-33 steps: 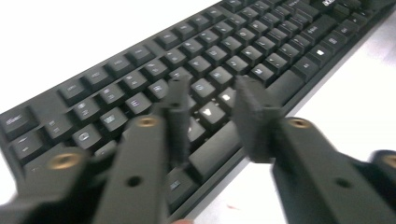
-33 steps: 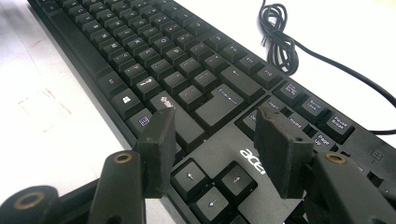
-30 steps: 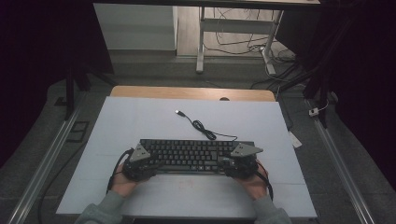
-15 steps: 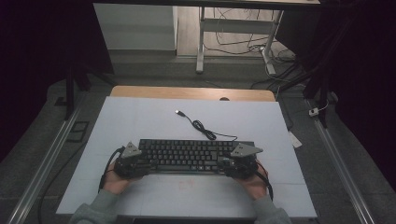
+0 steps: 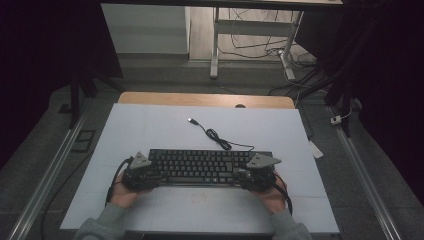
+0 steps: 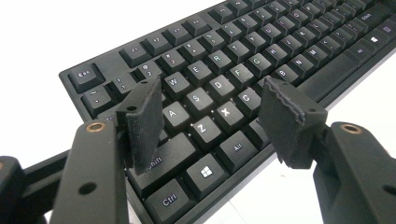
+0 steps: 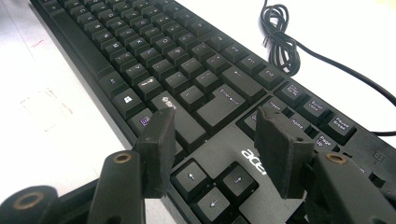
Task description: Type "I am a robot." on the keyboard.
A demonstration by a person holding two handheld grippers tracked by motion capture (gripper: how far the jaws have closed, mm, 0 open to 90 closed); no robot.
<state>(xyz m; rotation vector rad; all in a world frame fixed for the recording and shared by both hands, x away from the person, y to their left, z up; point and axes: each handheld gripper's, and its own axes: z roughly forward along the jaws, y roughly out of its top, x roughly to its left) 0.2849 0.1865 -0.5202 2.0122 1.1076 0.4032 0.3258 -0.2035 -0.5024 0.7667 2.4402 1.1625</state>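
Note:
A black keyboard (image 5: 200, 165) lies flat on the white mat, with its cable (image 5: 217, 136) coiled behind it and ending in a USB plug (image 5: 191, 120). My left gripper (image 5: 142, 175) is at the keyboard's left end. Its jaws have just been opening and now stand apart (image 6: 212, 116) over the letter keys (image 6: 224, 70), with nothing pressed between the pads. My right gripper (image 5: 255, 174) is at the keyboard's right end. It is open (image 7: 217, 140) above the arrow keys (image 7: 210, 186), with the cable's coil (image 7: 280, 42) farther off.
The white mat (image 5: 150, 125) covers a wooden table (image 5: 200, 98). A small white object (image 5: 316, 149) lies just off the mat's right edge. Metal rails (image 5: 45, 175) run along both sides. Table legs and loose cables (image 5: 250, 45) stand on the floor beyond.
My left gripper has slid a little outward to the left along the keyboard's end. The right gripper and the keyboard have stayed put.

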